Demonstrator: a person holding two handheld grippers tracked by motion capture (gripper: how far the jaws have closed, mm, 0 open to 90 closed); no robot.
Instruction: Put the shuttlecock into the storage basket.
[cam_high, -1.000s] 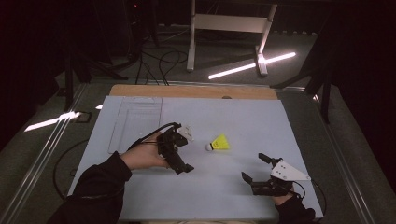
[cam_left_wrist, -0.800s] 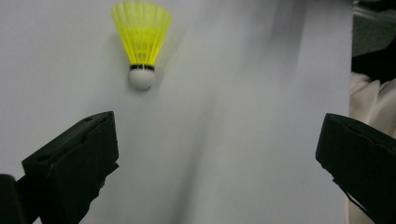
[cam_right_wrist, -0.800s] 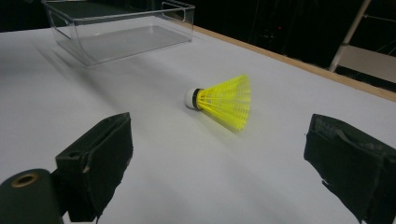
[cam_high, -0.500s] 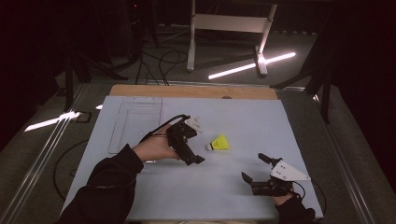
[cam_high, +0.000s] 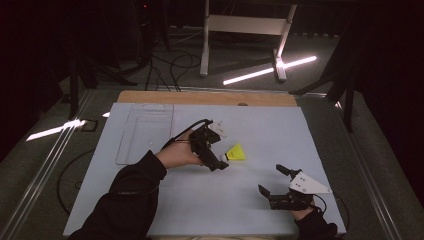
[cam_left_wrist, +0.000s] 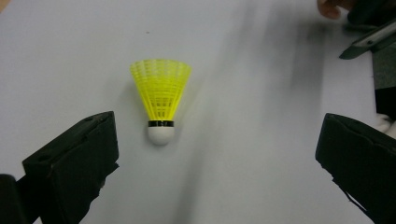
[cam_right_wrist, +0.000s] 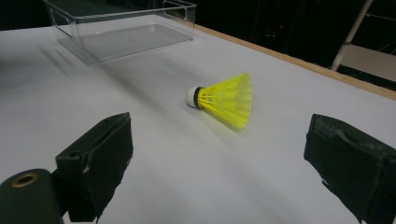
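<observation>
On the white table surface (cam_high: 200, 200), a yellow shuttlecock (cam_high: 235, 153) lies on its side near the centre. Its long axis runs roughly left-right in the high view: white cork toward the left gripper (cam_high: 216, 161), skirt flaring toward the table's right edge. Left gripper jaws are spread wide, just beside the cork, not touching it. Right gripper (cam_high: 272, 181), jaws also spread and empty, sits well apart near the front right corner. A clear plastic tray (cam_high: 145, 131) rests at rear left.
</observation>
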